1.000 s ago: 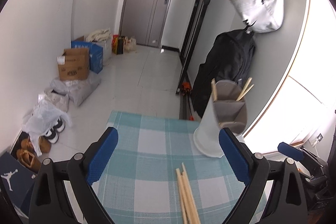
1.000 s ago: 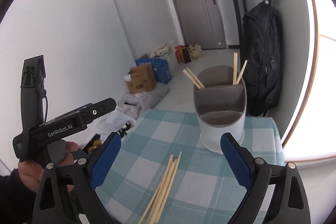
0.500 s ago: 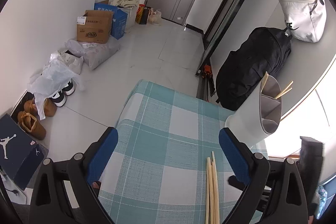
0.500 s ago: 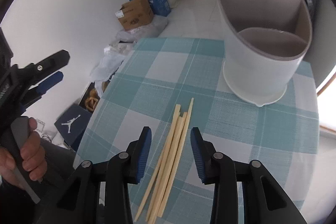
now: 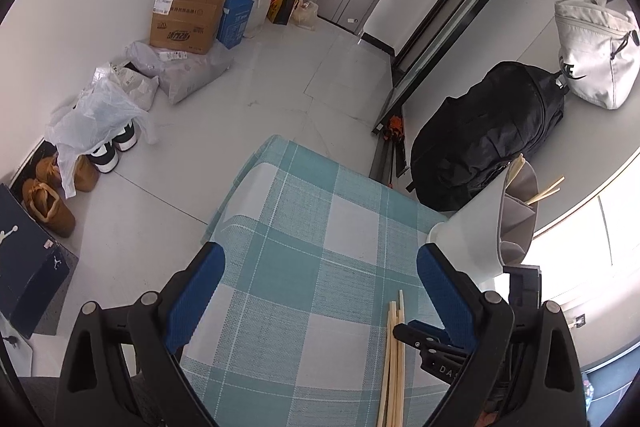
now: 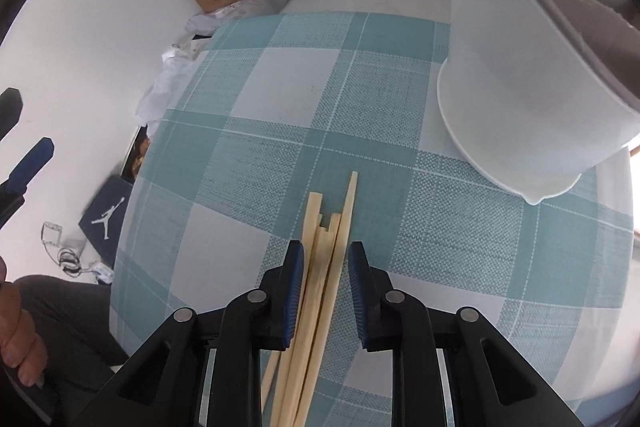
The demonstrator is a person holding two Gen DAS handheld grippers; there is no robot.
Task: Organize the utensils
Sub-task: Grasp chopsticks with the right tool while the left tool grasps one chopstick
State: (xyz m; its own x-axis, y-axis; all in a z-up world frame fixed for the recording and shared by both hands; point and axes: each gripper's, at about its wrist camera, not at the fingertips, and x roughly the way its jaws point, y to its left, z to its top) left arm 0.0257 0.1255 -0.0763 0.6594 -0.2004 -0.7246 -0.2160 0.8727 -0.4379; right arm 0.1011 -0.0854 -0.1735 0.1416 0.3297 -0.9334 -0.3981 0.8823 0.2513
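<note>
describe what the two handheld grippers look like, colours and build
Both look alike: the right gripper and the left gripper each have two black plastic fingers with silver rivet pins at the joints, tipped with ribbed blue pads. In the left wrist view the right gripper's black body shows pale moulded lettering, only partly readable. No cables show on either one, and no sleeve shows at the person's hand.

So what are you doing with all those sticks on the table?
A person holds a gripper in each hand and is tidying chopsticks. The right gripper is down over the bundle of chopsticks lying on the checked tablecloth, and its jaws are closing with the sticks between them; a small gap shows on one side. The left gripper is open and holds nothing. The white utensil holder stands near the table's far corner and already has a few chopsticks in it.
</note>
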